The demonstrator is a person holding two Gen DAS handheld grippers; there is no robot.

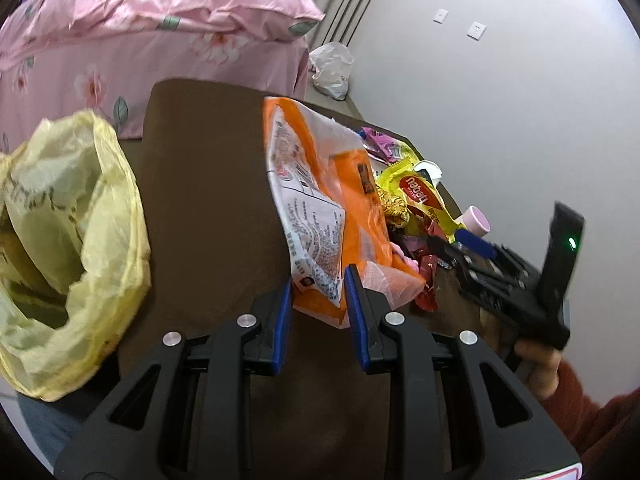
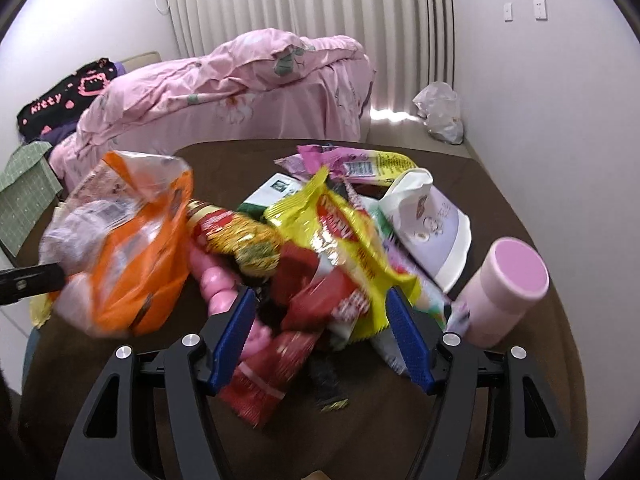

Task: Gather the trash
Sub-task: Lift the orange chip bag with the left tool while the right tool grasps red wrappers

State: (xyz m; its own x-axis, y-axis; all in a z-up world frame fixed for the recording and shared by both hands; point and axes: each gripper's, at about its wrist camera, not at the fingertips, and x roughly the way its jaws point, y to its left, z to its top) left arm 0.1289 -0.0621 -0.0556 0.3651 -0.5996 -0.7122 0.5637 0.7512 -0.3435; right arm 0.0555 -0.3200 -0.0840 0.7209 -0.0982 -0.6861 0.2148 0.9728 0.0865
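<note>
My left gripper [image 1: 319,280] is shut on the lower edge of an orange and clear snack bag [image 1: 320,208] and holds it up above the brown table [image 1: 208,184]. The same orange bag [image 2: 120,248] shows at the left of the right wrist view. An open yellow trash bag [image 1: 68,248] stands at the table's left. A pile of wrappers lies on the table: a yellow wafer wrapper [image 2: 352,240], red wrappers [image 2: 272,372], a gold foil wrapper [image 2: 240,240]. My right gripper [image 2: 320,300] is open, its jaws on either side of the pile.
A pink cup [image 2: 508,284] stands upside down at the pile's right. A white and purple pouch [image 2: 432,224] lies behind it. A bed with a pink quilt [image 2: 240,92] stands past the table. A white plastic bag [image 2: 440,112] sits on the floor by the wall.
</note>
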